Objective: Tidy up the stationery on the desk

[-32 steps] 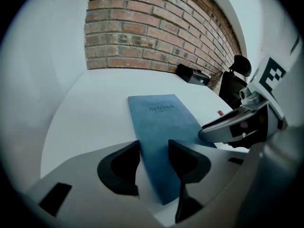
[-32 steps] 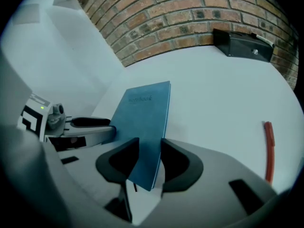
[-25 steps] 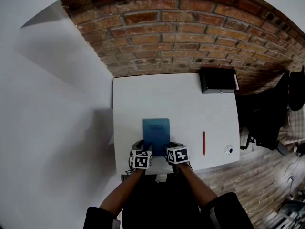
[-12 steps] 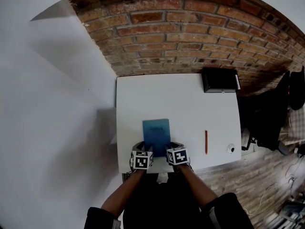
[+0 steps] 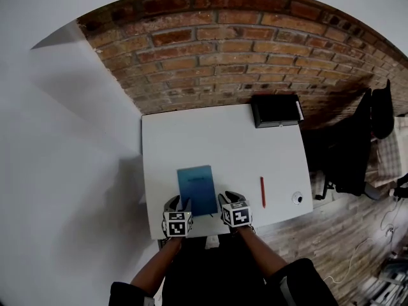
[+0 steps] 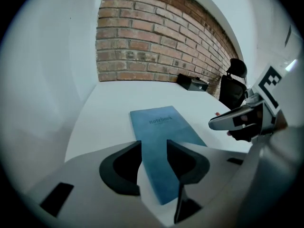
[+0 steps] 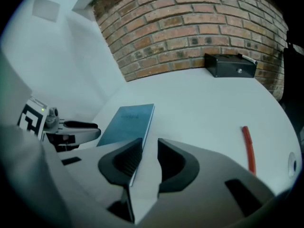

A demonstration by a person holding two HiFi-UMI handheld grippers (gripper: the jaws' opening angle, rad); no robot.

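And there's the shift: a second ago both claws sat close together over the near end of the blue notebook (image 5: 196, 189). Now they have lifted a touch and spread, so more of the cover shows between them. The notebook itself has not budged. It lies flat on the white tabletop (image 5: 223, 139), near the red pen (image 5: 262, 192) and on the pen's left in the head view. The left claw (image 6: 154, 146) has slid to the side farther from the pen. Its jaws stand apart above the cover, which shows through the gap with nothing pinching it. The right claw (image 7: 150, 144) hangs between notebook and pen. Its jaws have just been closing, yet a clear gap remains, and the notebook's pen-side edge passes under it ungripped. So nothing is held, and by the look of it the notebook has been released or the grip is being reset. The pen lies loose, and so does a small round thing (image 5: 297, 197) just beyond it. The black box (image 5: 276, 110) sits well beyond the pen against the brick wall, so most of the tidying seems still ahead.
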